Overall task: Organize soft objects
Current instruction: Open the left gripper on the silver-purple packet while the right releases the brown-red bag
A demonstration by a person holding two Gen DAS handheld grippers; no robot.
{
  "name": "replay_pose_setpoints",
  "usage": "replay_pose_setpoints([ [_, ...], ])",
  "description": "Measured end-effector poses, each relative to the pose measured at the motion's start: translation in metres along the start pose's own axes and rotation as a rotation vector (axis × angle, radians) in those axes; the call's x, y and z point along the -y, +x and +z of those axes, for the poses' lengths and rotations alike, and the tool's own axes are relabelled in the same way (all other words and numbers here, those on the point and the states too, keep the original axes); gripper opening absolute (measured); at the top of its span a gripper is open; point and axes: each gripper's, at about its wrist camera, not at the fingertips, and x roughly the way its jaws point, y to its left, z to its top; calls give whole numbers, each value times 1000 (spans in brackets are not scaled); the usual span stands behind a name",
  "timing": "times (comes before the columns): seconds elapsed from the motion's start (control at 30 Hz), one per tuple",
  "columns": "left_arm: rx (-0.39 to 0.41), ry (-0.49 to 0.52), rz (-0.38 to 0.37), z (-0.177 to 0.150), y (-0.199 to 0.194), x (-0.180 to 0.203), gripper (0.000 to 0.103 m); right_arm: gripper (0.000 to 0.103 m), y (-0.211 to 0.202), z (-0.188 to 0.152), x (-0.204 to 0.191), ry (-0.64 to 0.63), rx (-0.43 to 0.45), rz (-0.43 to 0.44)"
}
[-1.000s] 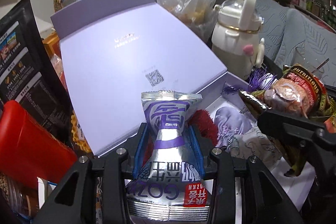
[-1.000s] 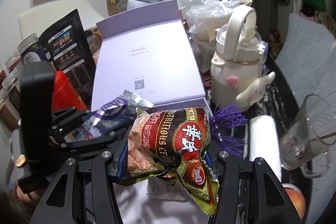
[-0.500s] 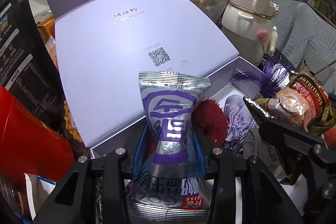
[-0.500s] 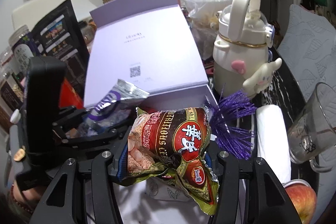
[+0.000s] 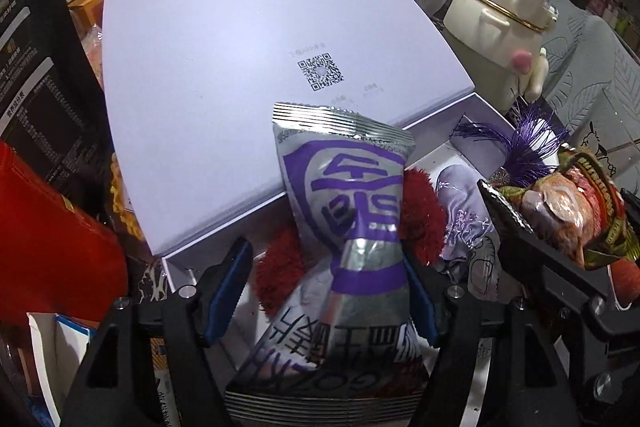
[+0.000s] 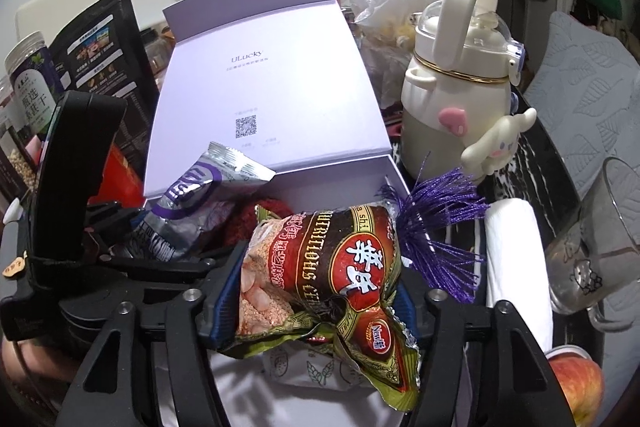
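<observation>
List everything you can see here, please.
silver packet: one, silver and purple, over the box.
cereal packet: one, red and green, front centre.
box: one, lilac, centre, lid up.
tassel: one, purple, at the box's right edge.
bottle: one, cream, right of the box.
glass: one, clear, far right.
apple: one, red, bottom right.
jar: one, clear, far left.
left gripper: one, black, jaws just opened, silver packet between them.
right gripper: one, black, jaws just opened, cereal packet between them.

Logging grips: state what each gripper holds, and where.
Both jaws have just been opening. Left gripper: silver packet, waist between pads, released. Right gripper: cereal bag, lower half between pads, grip unclear.
</observation>
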Motion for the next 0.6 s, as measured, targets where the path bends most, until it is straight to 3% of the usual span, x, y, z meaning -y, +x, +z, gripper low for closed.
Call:
replay_pose_setpoints([
  [0.03, 2, -5, 0, 0, -1, -1, 71, 74, -1, 0, 0, 4, -1, -5],
  [0.27, 59, -17, 14, 4, -19, -2, 71, 79, -19, 6, -4, -20, 41, -18],
  [0.6, 154, -36, -7, -1, -67, -7, 71, 80, -52, 11, -12, -51, 96, -13],
])
